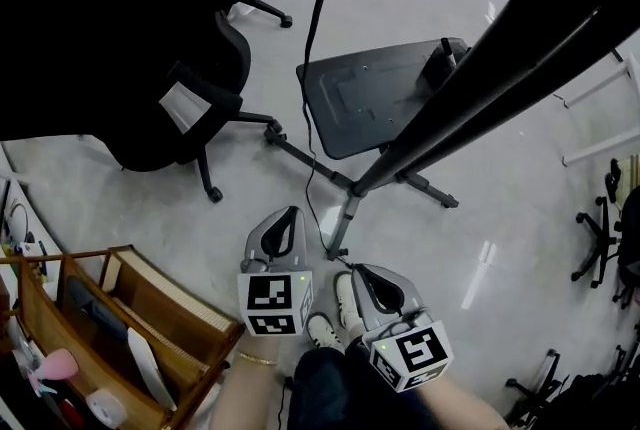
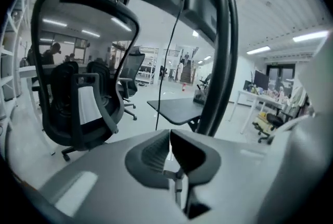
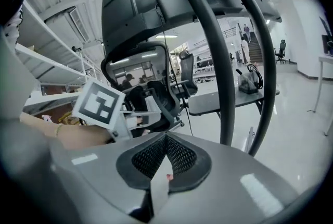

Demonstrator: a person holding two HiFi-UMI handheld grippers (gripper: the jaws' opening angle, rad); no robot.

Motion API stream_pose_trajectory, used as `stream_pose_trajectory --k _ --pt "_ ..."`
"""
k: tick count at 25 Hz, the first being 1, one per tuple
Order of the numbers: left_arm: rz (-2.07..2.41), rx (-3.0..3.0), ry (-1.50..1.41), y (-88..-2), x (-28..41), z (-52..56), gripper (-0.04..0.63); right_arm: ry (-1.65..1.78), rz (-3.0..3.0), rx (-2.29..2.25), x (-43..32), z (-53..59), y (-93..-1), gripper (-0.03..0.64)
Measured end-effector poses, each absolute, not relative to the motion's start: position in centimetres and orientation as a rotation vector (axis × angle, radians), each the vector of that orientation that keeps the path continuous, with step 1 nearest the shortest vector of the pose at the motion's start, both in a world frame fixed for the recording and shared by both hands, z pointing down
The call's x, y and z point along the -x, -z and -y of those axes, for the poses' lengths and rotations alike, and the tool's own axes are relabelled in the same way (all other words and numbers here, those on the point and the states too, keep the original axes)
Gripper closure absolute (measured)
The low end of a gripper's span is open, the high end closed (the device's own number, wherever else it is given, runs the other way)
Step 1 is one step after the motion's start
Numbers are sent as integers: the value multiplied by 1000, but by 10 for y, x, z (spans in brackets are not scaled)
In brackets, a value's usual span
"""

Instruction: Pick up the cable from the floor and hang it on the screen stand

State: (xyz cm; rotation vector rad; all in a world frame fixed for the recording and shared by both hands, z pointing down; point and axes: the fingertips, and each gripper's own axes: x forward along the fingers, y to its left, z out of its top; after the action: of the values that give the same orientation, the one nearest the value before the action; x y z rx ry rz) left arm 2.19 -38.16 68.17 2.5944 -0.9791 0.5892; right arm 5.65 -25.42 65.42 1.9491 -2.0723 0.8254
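A thin black cable (image 1: 310,88) hangs down past the dark base plate (image 1: 370,98) of the screen stand and trails over the floor to the stand's front leg (image 1: 346,218). The stand's thick black poles (image 1: 480,88) slant up to the right. My left gripper (image 1: 290,214) is shut and empty, its tips just left of that leg and close to the cable's floor end. My right gripper (image 1: 353,270) is shut and empty too, a little nearer to me. The cable (image 2: 169,61) hangs ahead of the left gripper (image 2: 170,134). The right gripper (image 3: 166,137) faces the poles (image 3: 226,87).
A black office chair (image 1: 190,108) stands to the left of the stand. A wooden shelf cart (image 1: 120,318) with small items sits at the lower left. More chairs (image 1: 600,228) are at the right edge. The person's white shoes (image 1: 322,328) are below the grippers.
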Motion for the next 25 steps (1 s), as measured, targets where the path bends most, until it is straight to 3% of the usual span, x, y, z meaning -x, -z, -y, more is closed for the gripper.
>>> stream_pose_trajectory --k 7,11,19,21,22,25 --pt "905 -2706 -762 -819 -91 446 437 -884 2025 -2064 -92 273 -730 618" --pt "936 -2662 -744 -885 -107 472 423 -868 2015 -2091 -101 281 -786 618" --pt "983 -2708 -673 -941 -121 503 437 -805 2020 -2083 -118 306 -876 618" --pt "1002 -2716 -637 -942 -123 509 490 -815 2015 -2087 -121 308 -891 618" --pt "1010 -2708 -615 -942 -123 511 561 -823 2011 -2087 -122 308 -897 618" --pt "1006 -2656 -569 -941 -119 511 577 -847 1998 -2077 -123 307 -909 618"
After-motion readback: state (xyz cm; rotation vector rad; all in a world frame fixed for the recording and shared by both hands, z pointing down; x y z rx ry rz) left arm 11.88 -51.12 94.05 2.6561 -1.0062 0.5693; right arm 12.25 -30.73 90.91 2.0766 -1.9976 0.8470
